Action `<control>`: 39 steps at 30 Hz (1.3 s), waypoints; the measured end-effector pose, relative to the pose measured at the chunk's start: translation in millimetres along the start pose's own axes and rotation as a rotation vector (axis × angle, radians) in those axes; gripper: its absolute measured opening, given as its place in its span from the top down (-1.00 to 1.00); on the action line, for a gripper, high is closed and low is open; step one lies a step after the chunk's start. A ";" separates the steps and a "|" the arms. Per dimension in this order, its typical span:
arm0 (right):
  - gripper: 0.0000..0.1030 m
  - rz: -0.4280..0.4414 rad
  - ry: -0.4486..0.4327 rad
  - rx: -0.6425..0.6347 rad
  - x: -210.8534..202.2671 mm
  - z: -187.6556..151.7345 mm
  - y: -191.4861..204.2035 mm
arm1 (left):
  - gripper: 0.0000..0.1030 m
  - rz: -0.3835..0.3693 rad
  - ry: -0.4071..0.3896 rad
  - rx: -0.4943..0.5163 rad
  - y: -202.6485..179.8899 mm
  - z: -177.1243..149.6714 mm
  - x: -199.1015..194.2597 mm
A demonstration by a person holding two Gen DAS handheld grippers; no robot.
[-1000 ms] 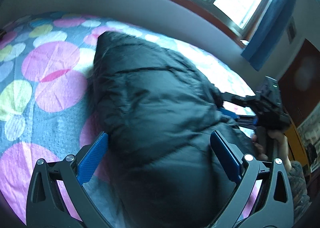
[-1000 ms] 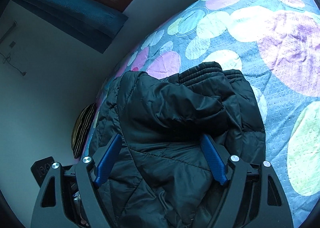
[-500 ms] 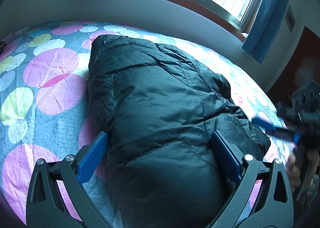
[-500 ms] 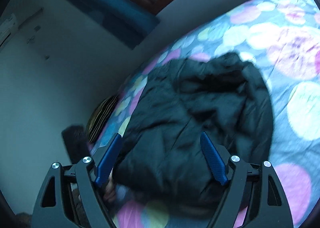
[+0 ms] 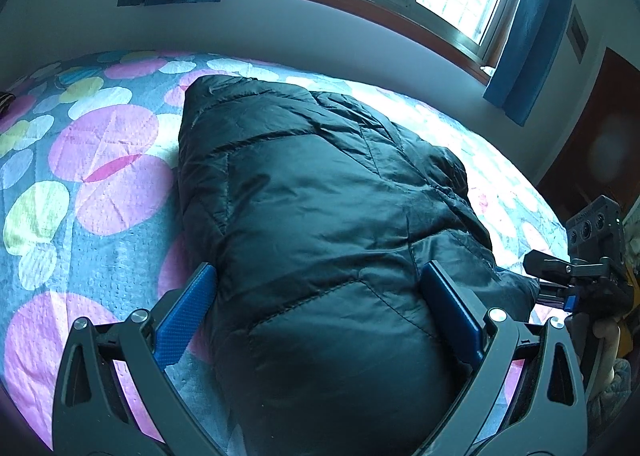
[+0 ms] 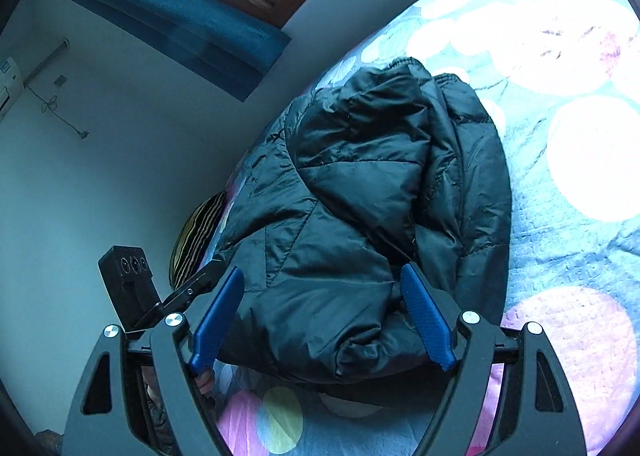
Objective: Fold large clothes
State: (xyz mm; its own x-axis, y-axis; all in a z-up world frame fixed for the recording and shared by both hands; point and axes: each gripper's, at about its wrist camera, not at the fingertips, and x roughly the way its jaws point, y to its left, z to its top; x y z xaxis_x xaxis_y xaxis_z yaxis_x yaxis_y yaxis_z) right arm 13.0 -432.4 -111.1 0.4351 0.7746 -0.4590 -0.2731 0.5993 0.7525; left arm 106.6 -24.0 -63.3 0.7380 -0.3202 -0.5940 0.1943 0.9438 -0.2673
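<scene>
free: bedspread [image 5: 100,224] left of jacket [image 5: 328,224] | blocked: wall [image 6: 120,176] behind

Glossy black quilted puffer jacket [image 5: 320,208] on grey-blue bedspread [image 5: 120,248] printed with pink, white and yellow-green circles; blue curtains [image 5: 524,28]; blue-padded black grippers [image 6: 320,312].
</scene>
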 end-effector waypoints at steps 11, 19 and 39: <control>-0.57 -0.230 -0.072 -0.085 -33.1 -16.7 18.9 | -0.96 0.076 -0.015 -0.034 -7.6 -9.4 -19.7; -0.57 -0.385 -0.077 -0.198 -35.8 -31.5 43.5 | -0.96 0.168 -0.043 0.016 -25.5 -23.4 -47.6; -0.69 -0.596 -0.112 -0.391 -31.0 -50.0 74.6 | -0.96 0.299 -0.083 -0.007 -33.3 -39.7 -68.8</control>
State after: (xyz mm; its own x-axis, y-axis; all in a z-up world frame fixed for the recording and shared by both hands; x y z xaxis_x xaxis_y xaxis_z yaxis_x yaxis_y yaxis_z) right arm -63.8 -401.6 -64.4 0.6857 0.2803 -0.6718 -0.2393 0.9584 0.1556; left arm 23.7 -36.6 -43.7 0.8118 -0.0207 -0.5836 -0.0436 0.9944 -0.0959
